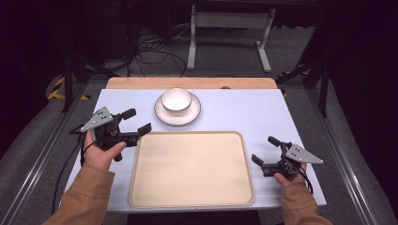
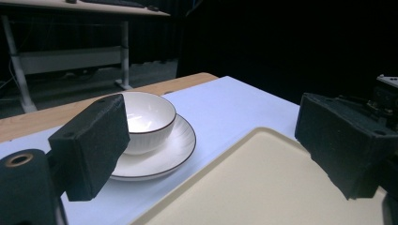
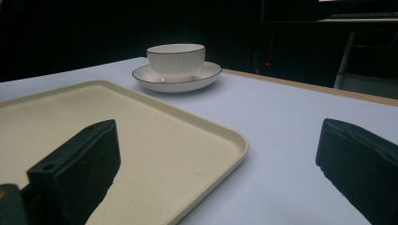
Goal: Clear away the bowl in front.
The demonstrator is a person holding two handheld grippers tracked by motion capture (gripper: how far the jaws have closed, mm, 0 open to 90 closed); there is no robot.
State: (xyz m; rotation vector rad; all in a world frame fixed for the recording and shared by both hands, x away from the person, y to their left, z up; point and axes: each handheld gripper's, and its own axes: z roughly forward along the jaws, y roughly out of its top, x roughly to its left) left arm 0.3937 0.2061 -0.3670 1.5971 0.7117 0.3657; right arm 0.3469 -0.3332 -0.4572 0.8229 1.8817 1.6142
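Left gripper (image 1: 137, 121), fingers apart and empty, aims at bowl (image 1: 176, 100) on saucer (image 1: 163, 115) (likely for tray (image 1: 191, 197)); right gripper (image 1: 265, 149) likewise apart, waiting.

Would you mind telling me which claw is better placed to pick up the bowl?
Probably the left claw: open, near the bowl, facing it. The right claw sits beyond the tray.
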